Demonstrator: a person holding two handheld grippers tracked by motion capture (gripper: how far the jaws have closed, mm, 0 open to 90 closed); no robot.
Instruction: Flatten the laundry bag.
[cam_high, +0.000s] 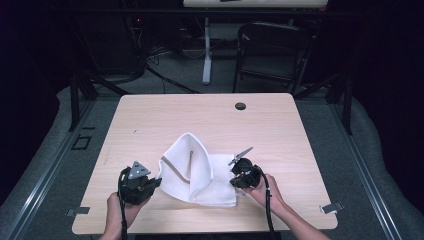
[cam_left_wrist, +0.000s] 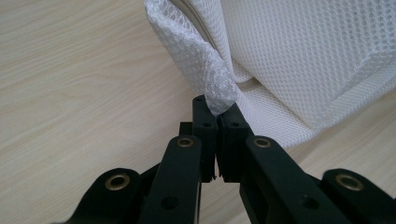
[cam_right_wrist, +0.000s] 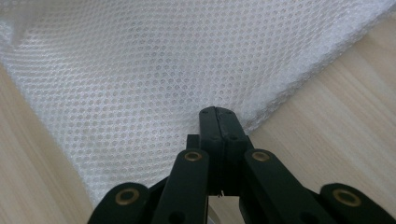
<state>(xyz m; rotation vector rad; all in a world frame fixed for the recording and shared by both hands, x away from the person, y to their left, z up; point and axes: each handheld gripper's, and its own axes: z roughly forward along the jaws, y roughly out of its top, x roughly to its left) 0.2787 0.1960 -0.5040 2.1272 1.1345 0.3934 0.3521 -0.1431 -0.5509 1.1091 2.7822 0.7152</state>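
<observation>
Cloth (cam_high: 197, 172), white mesh, lies half-folded mid-table (cam_high: 150, 120); soft, light and limp, best taken by corners. Left gripper (cam_left_wrist: 217, 112) fingers pinch a bunched corner; right gripper (cam_right_wrist: 219, 114) fingers are closed, seemingly on an edge

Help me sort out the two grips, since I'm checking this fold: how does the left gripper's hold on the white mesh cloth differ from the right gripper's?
The left gripper pinches a bunched, lifted fold of the white mesh cloth; the right gripper sits at a flat edge lying on the table. The left gripper stands at the cloth's left side, the right gripper at its right. Both have their jaws shut.
</observation>
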